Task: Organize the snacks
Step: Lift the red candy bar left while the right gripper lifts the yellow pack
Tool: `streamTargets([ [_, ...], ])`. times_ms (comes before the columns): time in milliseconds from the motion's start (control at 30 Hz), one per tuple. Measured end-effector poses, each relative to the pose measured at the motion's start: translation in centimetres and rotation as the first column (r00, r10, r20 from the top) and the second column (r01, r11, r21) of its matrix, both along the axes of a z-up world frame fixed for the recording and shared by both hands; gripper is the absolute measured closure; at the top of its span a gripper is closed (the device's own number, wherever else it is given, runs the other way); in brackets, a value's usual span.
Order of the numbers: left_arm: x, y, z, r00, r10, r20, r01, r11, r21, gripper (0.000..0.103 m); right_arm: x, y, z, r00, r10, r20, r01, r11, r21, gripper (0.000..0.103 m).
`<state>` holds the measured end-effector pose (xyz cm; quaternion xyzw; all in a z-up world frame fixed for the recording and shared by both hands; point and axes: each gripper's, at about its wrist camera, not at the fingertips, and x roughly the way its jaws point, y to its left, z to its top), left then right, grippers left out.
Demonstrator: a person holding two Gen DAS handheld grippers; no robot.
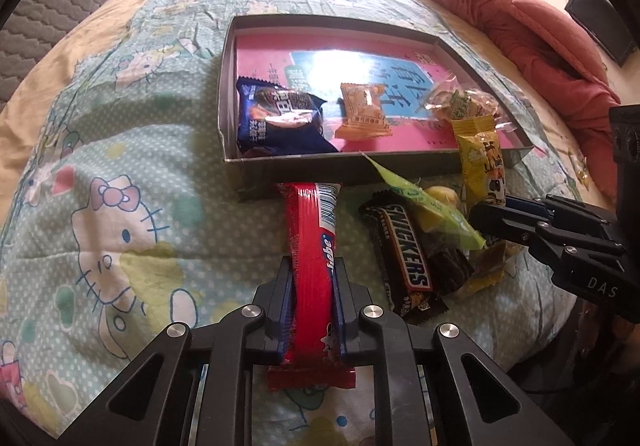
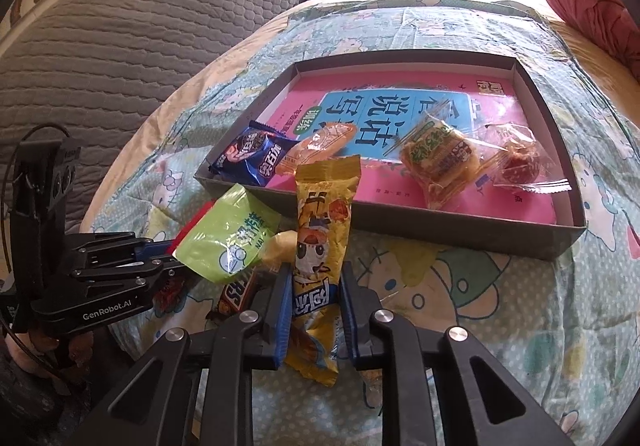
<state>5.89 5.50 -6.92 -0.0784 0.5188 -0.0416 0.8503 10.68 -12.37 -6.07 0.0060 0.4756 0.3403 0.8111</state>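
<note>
Red wafer bar (image 1: 310, 266) clamped in left tool (image 1: 312, 310), long axis pointing straight at box (image 1: 320, 170), far tip touching near wall. Yellow pack (image 2: 320, 246) clamped in right tool (image 2: 316, 310), same heading. Both on bed, box just beyond.

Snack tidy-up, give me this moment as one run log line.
left gripper: shut on red bar | right gripper: shut on yellow packet | box: four snacks inside
</note>
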Motion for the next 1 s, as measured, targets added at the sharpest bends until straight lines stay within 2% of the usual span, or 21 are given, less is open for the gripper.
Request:
streamTargets([
  [233, -0.2, 0.5, 1.7, 0.998, 0.019, 0.059, -0.019, 1.0, -0.006, 0.086, 0.6, -1.1, 0.4, 0.999, -0.034, -0.019, 0.035, 0.998, 0.055, 0.081],
  [533, -0.5, 0.9, 3.9, 0.987, 0.037, 0.155, -0.039, 0.999, 0.007, 0.086, 0.5, -1.5, 1.4, 0.999, -0.042, 0.007, 0.041, 0.995, 0.092, 0.081],
  [1000, -0.8, 0.5, 5.1, 0.98, 0.034, 0.197, -0.038, 0.999, 0.013, 0.086, 1.0, -2.1, 2.6, 0.998, -0.059, 0.037, 0.053, 0.99, 0.131, 0.081],
])
